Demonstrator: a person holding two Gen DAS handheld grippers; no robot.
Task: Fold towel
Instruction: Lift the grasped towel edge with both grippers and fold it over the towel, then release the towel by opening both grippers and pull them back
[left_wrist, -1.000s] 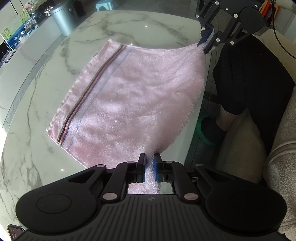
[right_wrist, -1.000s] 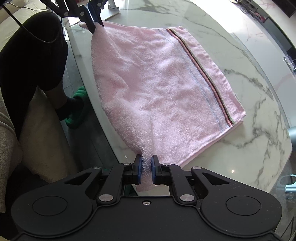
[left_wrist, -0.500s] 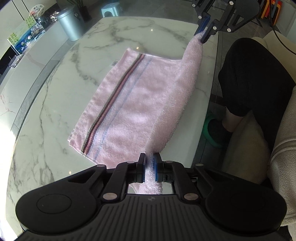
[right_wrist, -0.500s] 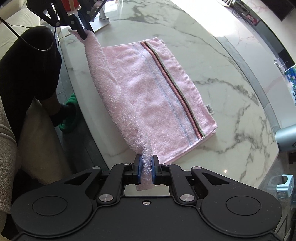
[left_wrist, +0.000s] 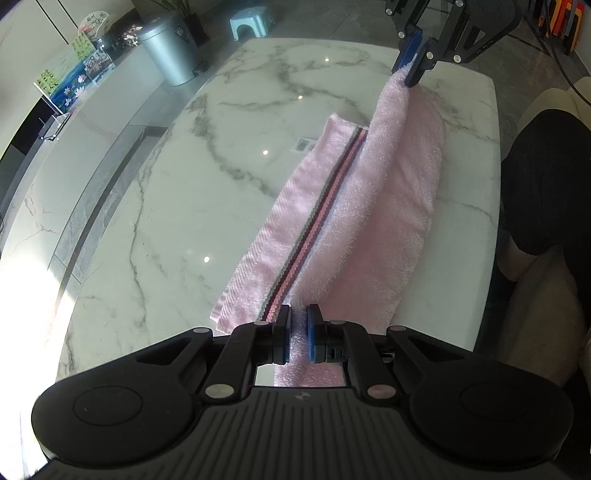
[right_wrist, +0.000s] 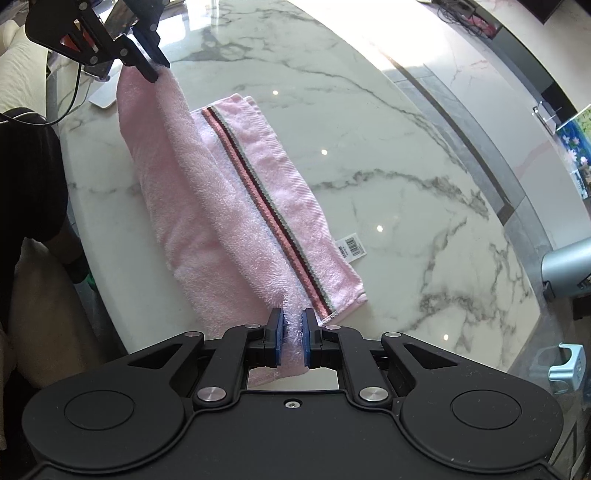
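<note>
- Tongs on my left (left_wrist: 299, 332) are pinching one corner of the pink towel (left_wrist: 369, 229).
- Right tongs (right_wrist: 293, 339) are gripping the other corner, lifting that edge over the striped half lying on the tabletop (right_wrist: 388, 155).

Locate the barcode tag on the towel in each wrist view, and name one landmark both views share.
Left wrist: barcode tag lies upper centre, on the marble left of the towel.
Right wrist: tag sits right of centre, at the towel's right edge.
Shared landmark: the dark stripe along the towel.

Barcode tag (right_wrist: 352, 246), print too small
</note>
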